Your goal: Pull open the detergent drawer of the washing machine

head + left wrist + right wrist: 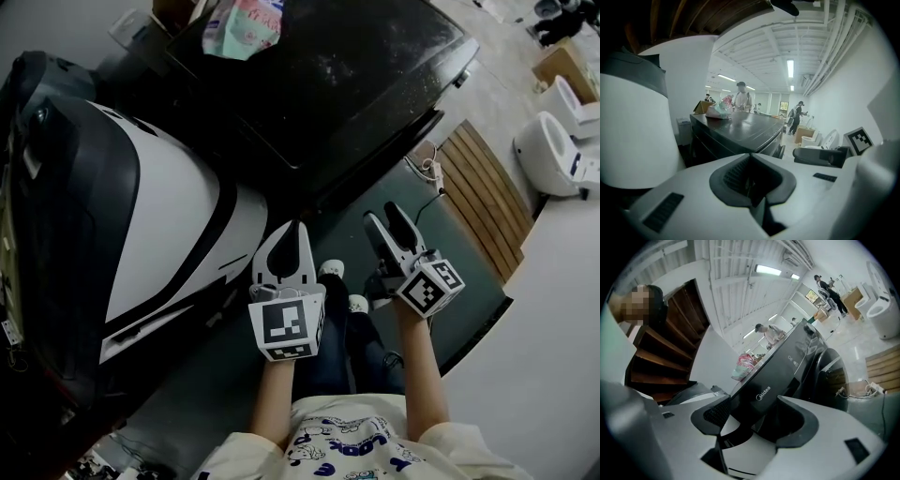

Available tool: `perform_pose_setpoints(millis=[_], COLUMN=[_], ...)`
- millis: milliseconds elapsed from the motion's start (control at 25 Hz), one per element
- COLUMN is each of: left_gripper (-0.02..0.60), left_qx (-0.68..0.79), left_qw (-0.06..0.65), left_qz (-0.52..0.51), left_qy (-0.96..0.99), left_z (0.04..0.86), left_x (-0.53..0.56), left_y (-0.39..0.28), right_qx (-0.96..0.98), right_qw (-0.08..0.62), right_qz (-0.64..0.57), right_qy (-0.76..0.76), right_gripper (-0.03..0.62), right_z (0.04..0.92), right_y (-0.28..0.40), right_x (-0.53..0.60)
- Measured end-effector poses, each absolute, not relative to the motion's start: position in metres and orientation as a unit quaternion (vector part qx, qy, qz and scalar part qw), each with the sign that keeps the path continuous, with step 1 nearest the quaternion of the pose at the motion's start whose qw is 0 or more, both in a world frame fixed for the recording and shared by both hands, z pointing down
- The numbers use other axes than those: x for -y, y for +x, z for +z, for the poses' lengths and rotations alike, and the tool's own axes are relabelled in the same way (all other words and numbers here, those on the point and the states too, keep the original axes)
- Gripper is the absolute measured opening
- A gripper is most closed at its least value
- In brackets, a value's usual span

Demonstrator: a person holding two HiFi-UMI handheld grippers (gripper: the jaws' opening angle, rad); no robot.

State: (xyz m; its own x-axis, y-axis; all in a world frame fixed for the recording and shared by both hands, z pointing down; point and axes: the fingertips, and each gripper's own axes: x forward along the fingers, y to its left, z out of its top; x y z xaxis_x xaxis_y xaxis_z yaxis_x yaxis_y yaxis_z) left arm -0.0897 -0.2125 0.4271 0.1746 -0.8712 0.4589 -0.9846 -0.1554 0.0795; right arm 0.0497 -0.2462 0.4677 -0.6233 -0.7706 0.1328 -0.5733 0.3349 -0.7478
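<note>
The dark washing machine stands ahead of me, its black lid filling the top of the head view. Its front panel with the Midea-marked detergent drawer shows in the right gripper view, seen between the jaws. My right gripper is open and empty, held in the air short of the machine's front. Beside it, my left gripper is shut on nothing, its jaws meeting at the tips, also short of the machine.
A large white and black curved appliance stands close at the left. A pink and green bag lies on the washer's lid. A slatted wooden platform, a loose cable and white toilets are at the right. People stand far behind.
</note>
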Motion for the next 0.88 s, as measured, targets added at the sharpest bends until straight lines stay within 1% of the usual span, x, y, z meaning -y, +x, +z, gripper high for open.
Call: perform_pose_setpoints(millis=[320, 720, 880], left_gripper=[0.014, 0.014, 0.014], left_qx=[0.618, 0.618, 0.618], left_qw=[0.195, 0.213, 0.219], left_qz=[0.164, 0.171, 0.177], left_qy=[0.744, 0.737, 0.734], left_z=[0.453, 0.48, 0.491], left_x=[0.223, 0.227, 0.228], left_y=[-0.087, -0.095, -0.097], right_qx=[-0.807, -0.783, -0.781], right_qw=[0.162, 0.215, 0.224], right_qz=[-0.432, -0.467, -0.468], right_qy=[-0.369, -0.35, -0.347], right_gripper=[0.296, 0.288, 0.288], right_z=[0.488, 0.511, 0.519], right_y=[0.03, 0.024, 0.022], right_x=[0.26, 0.278, 0.285])
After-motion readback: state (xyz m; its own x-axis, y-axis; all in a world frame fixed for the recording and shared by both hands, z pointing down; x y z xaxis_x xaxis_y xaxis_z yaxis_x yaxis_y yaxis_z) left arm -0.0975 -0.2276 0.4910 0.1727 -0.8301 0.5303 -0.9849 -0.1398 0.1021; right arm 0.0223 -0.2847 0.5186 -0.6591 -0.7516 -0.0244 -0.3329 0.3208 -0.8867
